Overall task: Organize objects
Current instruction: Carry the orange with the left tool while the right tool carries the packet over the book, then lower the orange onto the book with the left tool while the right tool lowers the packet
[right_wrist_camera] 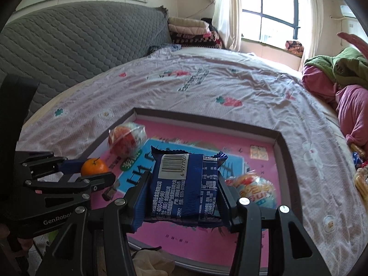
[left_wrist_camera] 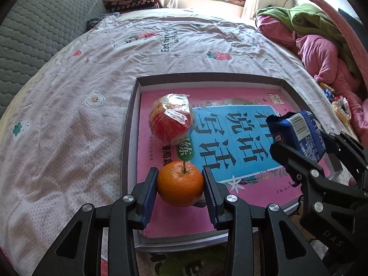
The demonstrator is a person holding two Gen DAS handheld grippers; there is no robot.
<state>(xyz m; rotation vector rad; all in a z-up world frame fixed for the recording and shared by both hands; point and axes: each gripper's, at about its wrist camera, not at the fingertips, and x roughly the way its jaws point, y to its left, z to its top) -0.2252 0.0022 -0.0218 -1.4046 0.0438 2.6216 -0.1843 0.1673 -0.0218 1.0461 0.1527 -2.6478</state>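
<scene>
A shallow grey tray (left_wrist_camera: 128,128) (right_wrist_camera: 281,147) lies on the bed with a pink and blue book flat inside it. My left gripper (left_wrist_camera: 180,181) is shut on an orange (left_wrist_camera: 180,184) (right_wrist_camera: 94,167), just above the book's near left part. A wrapped red snack ball (left_wrist_camera: 170,122) (right_wrist_camera: 126,139) rests on the book behind the orange. My right gripper (right_wrist_camera: 182,184) is shut on a blue snack packet (right_wrist_camera: 184,188) (left_wrist_camera: 299,133), held over the book's near side. A second wrapped snack ball (right_wrist_camera: 255,191) lies on the book at the right of the packet.
The tray sits on a bedsheet (left_wrist_camera: 69,115) with a flower and strawberry print. A grey quilted headboard (left_wrist_camera: 34,27) rises at the left. Pink and green clothes (left_wrist_camera: 322,46) are piled at the right, with loose snack wrappers (right_wrist_camera: 361,177) beside the tray's right side.
</scene>
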